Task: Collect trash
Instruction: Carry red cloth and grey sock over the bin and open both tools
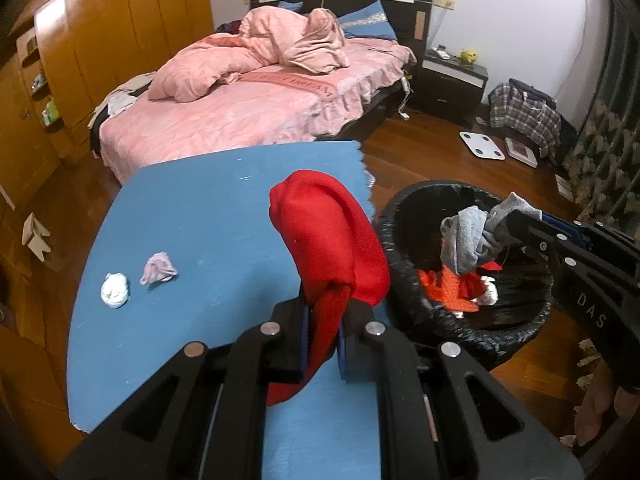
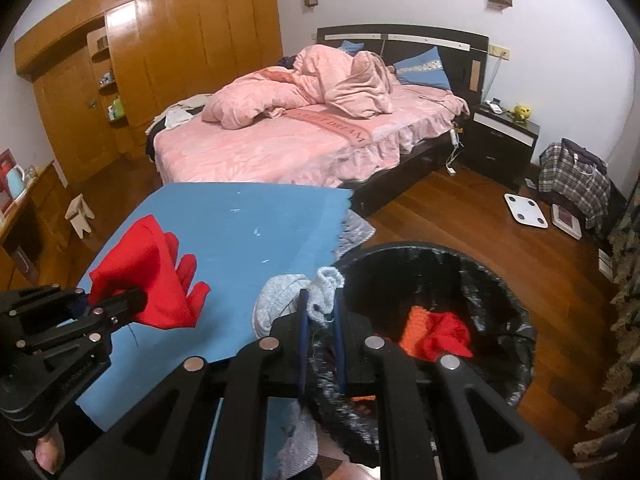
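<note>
1. Bed (image 1: 256, 112): pink bedding, beyond the desk.
2. Desk (image 1: 192, 216): blue top.
3. Black bin (image 1: 472, 320): on the floor beside the desk, red and orange cloth inside.
4. Left gripper (image 1: 325, 332): jaws clamped on a red cloth (image 1: 332, 240) above the desk's edge.
5. Right gripper (image 2: 320, 312): jaws clamped on a grey cloth (image 2: 280, 300) at the bin's rim.
6. Two crumpled wads (image 1: 116, 289) lie on the desk.

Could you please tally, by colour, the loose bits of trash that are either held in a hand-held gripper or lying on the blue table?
Red: 1, the red cloth in the left hand-held gripper.
Grey: 1, the grey sock in the right hand-held gripper.
White: 1, the white wad on the blue table.
Lilac: 1, the lilac wad on the table.
Total: 4
</note>
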Tool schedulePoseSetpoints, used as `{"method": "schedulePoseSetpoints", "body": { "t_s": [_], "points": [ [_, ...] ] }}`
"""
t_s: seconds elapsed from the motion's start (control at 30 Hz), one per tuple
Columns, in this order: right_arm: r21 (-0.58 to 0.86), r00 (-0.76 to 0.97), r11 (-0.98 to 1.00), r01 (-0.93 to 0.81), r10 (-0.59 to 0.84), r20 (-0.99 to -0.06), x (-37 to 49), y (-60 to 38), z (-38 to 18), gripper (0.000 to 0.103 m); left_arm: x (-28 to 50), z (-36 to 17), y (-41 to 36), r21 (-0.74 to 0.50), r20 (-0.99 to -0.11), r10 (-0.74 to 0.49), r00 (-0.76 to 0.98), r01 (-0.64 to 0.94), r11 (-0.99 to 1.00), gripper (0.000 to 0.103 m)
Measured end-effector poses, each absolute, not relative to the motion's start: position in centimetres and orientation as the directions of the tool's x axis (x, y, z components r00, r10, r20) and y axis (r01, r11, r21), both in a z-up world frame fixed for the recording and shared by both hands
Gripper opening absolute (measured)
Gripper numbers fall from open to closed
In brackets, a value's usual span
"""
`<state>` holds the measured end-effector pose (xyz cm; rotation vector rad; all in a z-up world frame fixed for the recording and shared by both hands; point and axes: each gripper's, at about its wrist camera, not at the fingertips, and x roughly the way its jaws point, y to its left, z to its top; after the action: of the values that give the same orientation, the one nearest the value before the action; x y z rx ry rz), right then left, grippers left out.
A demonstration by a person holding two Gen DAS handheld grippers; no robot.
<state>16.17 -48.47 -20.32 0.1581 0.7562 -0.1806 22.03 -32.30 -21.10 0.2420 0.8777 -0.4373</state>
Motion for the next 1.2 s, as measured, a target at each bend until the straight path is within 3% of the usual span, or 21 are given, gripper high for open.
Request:
{"method": "schedulePoseSetpoints", "body": {
  "t_s": [0.7,1.2],
  "points": [
    [0.075,0.645,0.941,0.329,-0.166,-0.746,15.1,-59.1,-21.4,0.011,21.9,-21.4,-42.4,0.008,-0.782,-0.338,0.523,0.551,0.834,0.010],
    [0.097,0.548,0.906,0.413,-0.162,-0.820,18.3,-65.7,-27.9,0.011,23.8,-27.9,-49.3,0.008,-0.822,-0.354,0.447,0.630,0.776,0.010]
  ]
}}
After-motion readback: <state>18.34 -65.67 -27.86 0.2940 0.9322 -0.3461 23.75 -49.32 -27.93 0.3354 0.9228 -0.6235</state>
